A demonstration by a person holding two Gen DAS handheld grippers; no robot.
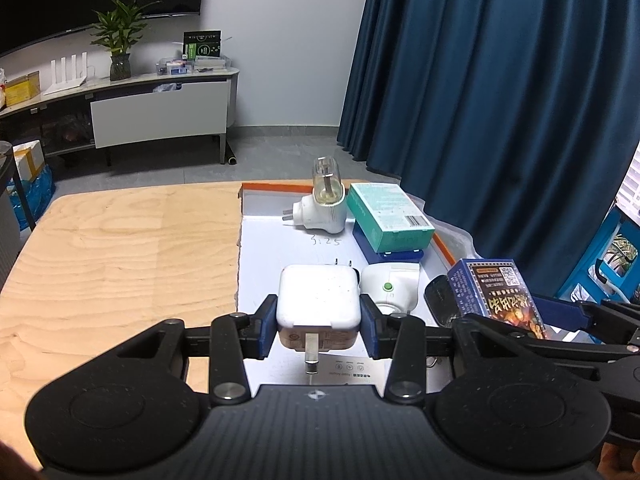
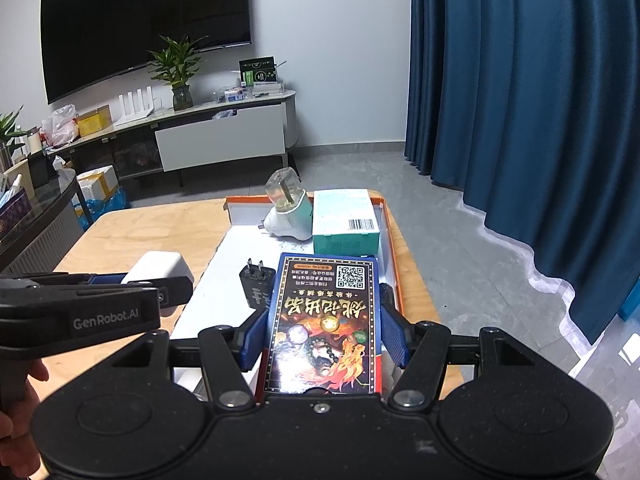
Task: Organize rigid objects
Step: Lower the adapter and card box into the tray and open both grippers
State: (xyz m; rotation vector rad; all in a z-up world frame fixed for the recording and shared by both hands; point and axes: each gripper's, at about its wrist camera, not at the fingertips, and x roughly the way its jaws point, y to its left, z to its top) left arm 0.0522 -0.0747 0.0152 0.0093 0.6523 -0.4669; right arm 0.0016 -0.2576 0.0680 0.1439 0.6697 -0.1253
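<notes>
My left gripper point(image 1: 319, 326) is shut on a white square power adapter point(image 1: 318, 300), held over the near part of the orange-rimmed white tray point(image 1: 276, 240). My right gripper point(image 2: 322, 336) is shut on a blue printed box point(image 2: 326, 320) with a QR code, just right of the left gripper and above the tray. In the tray lie a white plug-in device with a clear bottle point(image 1: 324, 200), a teal box point(image 1: 388, 216) on a dark blue item, a white device with a green button point(image 1: 390, 286), and a black plug adapter point(image 2: 256, 284). The left gripper point(image 2: 132, 292) also shows from the side.
The tray sits at the right end of a light wooden table point(image 1: 120, 248). Blue curtains point(image 1: 500, 100) hang close behind on the right. A low TV cabinet point(image 1: 160, 112) with a plant stands across the floor. A hand point(image 2: 16, 400) shows at the lower left.
</notes>
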